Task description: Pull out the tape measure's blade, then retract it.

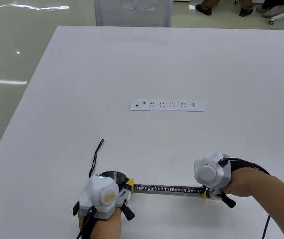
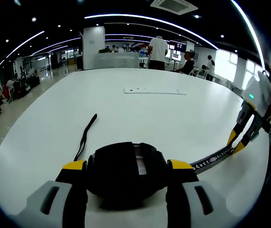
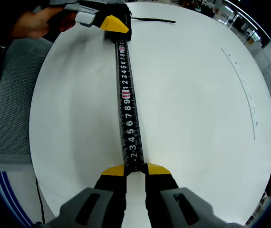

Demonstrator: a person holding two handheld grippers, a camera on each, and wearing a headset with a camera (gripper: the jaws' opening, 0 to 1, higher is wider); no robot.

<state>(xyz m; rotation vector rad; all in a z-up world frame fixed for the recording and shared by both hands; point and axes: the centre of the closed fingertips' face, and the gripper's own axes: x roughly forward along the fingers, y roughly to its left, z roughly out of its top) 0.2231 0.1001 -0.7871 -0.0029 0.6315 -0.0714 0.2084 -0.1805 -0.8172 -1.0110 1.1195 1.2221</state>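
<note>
The black tape measure case (image 2: 127, 168) sits between the yellow-tipped fingers of my left gripper (image 2: 127, 167), which is shut on it near the table's front edge; in the head view the case (image 1: 118, 178) is at lower left. Its dark numbered blade (image 3: 127, 102) runs out flat over the white table to my right gripper (image 3: 135, 169), shut on the blade's end. In the head view the blade (image 1: 168, 189) spans between the left gripper (image 1: 123, 190) and the right gripper (image 1: 205, 192). The case's black wrist strap (image 1: 96, 155) trails away on the table.
A white power strip (image 1: 166, 105) lies flat in the middle of the white table (image 1: 182, 64). The table's left edge drops to a glossy floor. A chair back (image 1: 133, 12) stands at the far edge. People stand far off in the left gripper view.
</note>
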